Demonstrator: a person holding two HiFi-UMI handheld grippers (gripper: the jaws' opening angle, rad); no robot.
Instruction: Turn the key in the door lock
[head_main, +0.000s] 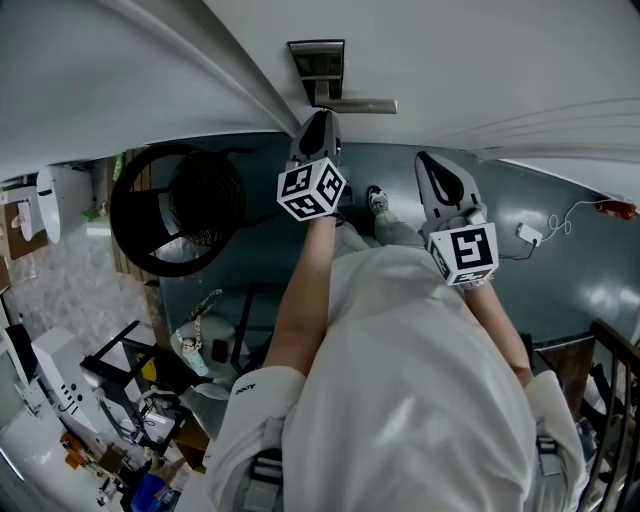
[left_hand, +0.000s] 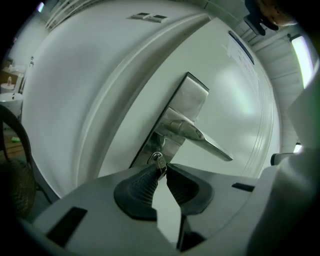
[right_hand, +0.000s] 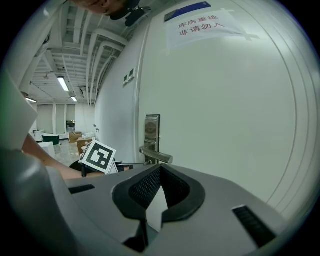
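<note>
Pinching key (left_hand: 159, 161), left tongs (left_hand: 162, 168); head view hides it; right tongs (right_hand: 159, 170) closed

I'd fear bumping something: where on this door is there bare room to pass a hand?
Bare: the door panel right of the handle, below the notice sheet. Crowded: under the handle, where the left gripper pinches the key.

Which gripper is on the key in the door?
The left gripper: it pinches the key below the door handle. The right gripper is shut on nothing, off the door.
</note>
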